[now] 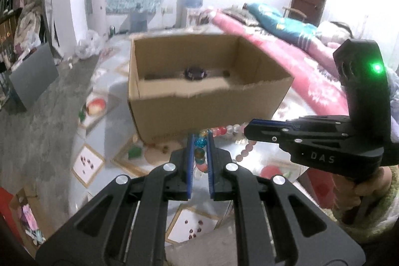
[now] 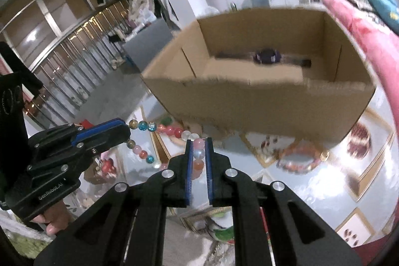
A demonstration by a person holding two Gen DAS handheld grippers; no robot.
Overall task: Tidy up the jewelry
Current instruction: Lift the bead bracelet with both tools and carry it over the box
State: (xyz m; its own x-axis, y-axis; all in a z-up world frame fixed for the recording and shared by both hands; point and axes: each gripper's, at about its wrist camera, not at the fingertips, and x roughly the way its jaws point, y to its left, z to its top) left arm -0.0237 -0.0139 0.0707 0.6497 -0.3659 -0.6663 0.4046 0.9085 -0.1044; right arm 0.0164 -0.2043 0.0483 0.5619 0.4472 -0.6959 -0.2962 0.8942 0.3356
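A string of coloured glass beads [image 1: 225, 129] hangs between both grippers, just in front of an open cardboard box [image 1: 199, 109]. My left gripper [image 1: 200, 138] is shut on one end of the bead string. My right gripper [image 2: 198, 141] is shut on the other end [image 2: 198, 153]; its side shows in the left wrist view [image 1: 249, 127]. The left gripper shows in the right wrist view [image 2: 126, 127] with beads [image 2: 159, 127] stretching from it. A dark purple piece of jewelry [image 1: 195, 72] lies on the box floor [image 2: 267, 56].
The box stands on a table with a shiny patterned cloth [image 1: 114, 91]. Another beaded bracelet [image 2: 299, 158] lies on the cloth right of the box front. A pink blanket and pillows [image 1: 286, 41] lie to the right. A grey chair [image 1: 32, 74] stands left.
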